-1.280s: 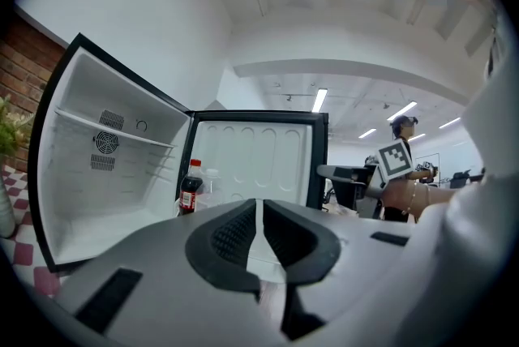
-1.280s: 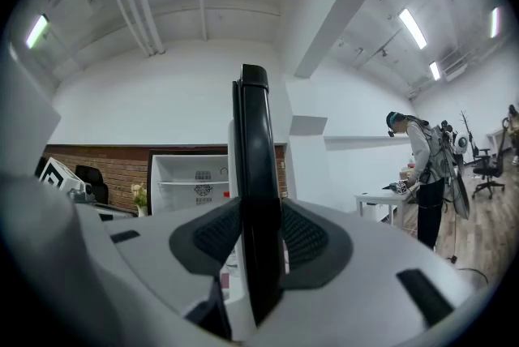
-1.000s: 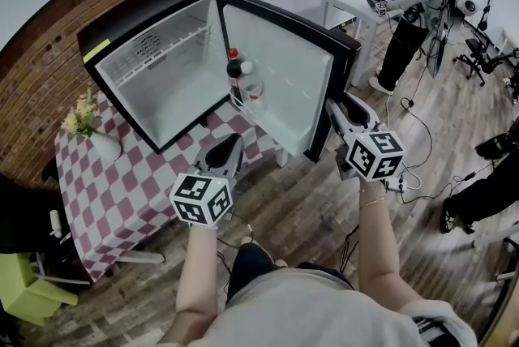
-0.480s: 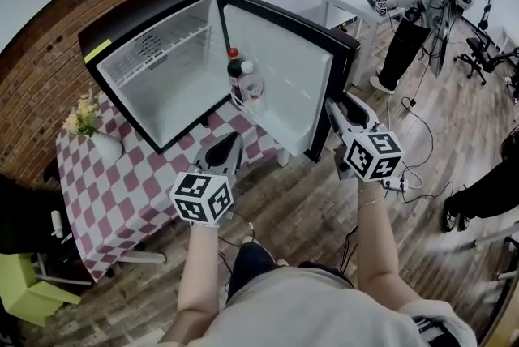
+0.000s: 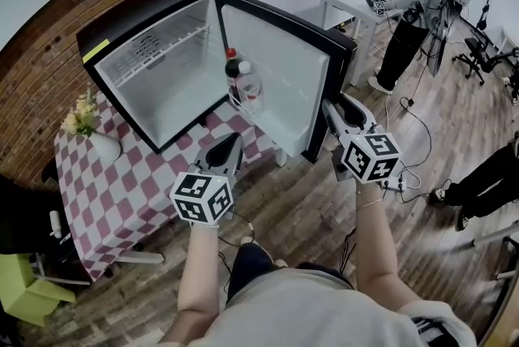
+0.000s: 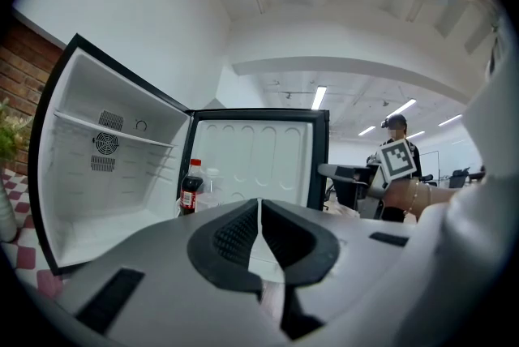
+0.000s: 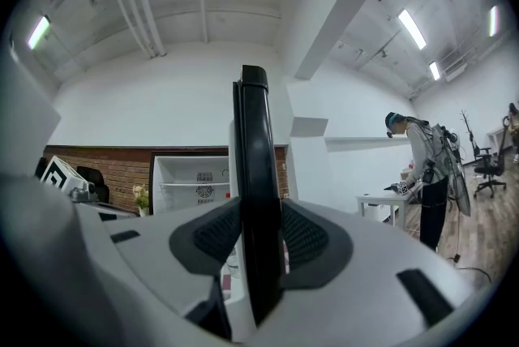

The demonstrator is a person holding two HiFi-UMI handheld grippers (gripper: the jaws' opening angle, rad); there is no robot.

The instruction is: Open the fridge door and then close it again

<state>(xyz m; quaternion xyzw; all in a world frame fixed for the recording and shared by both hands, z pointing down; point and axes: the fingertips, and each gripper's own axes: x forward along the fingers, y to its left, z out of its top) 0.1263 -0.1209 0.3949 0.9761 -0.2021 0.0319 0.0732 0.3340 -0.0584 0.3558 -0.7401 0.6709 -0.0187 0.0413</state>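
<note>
A small black fridge (image 5: 146,13) with a white inside stands on the checked table, its door (image 5: 284,86) swung wide open. A dark cola bottle (image 5: 233,71) and a clear bottle (image 5: 250,86) sit in the door's shelf. My right gripper (image 5: 334,120) is shut on the door's free edge (image 7: 258,199), which stands upright between its pads. My left gripper (image 5: 229,147) hovers in front of the open fridge, shut with nothing in it; its pads (image 6: 243,233) meet. The cola bottle (image 6: 191,185) shows beyond them.
A red-and-white checked table (image 5: 122,183) carries the fridge and a white vase of flowers (image 5: 93,134). A brick wall (image 5: 49,53) is behind. A person (image 5: 409,5) stands at a white desk (image 5: 353,9) at the back right. Cables lie on the wooden floor (image 5: 422,143).
</note>
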